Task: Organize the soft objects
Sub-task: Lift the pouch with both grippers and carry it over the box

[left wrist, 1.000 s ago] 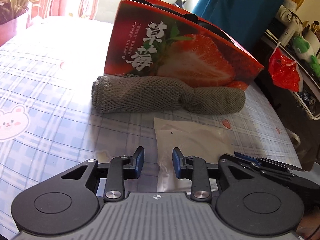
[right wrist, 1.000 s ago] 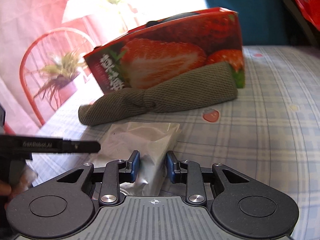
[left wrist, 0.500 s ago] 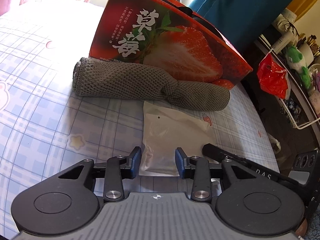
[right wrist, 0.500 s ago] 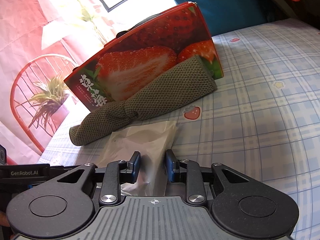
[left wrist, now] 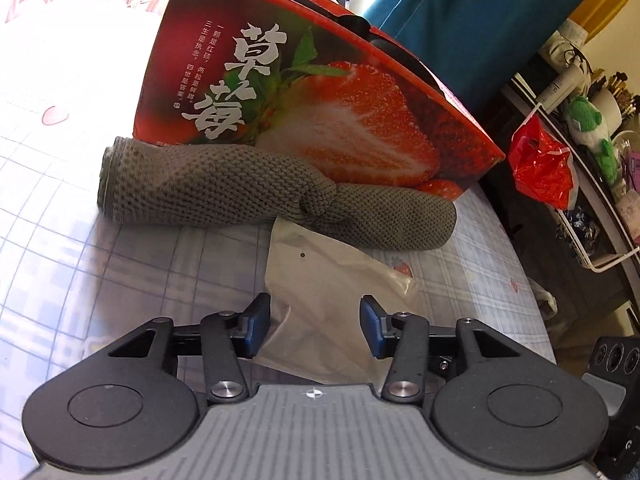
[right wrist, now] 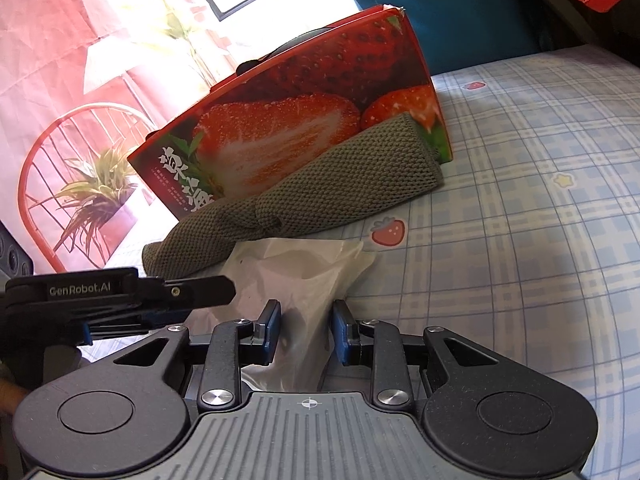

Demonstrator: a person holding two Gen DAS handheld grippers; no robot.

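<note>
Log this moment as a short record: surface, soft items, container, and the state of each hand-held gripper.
surface: blue plaid bedsheet with strawberry prints
soft item: rolled grey-green knitted towel, lying against the box
bag: translucent white plastic bag, far edge tucked under the towel
container: red strawberry-print cardboard box, upright behind the towel
left hand-held gripper: jaws opening, bag between them, pads not pressing
right hand-held gripper: closed on the bag's bunched near end

The left gripper (left wrist: 315, 326) is opening its fingers; the right gripper (right wrist: 306, 332) holds its fingers narrowly apart.
</note>
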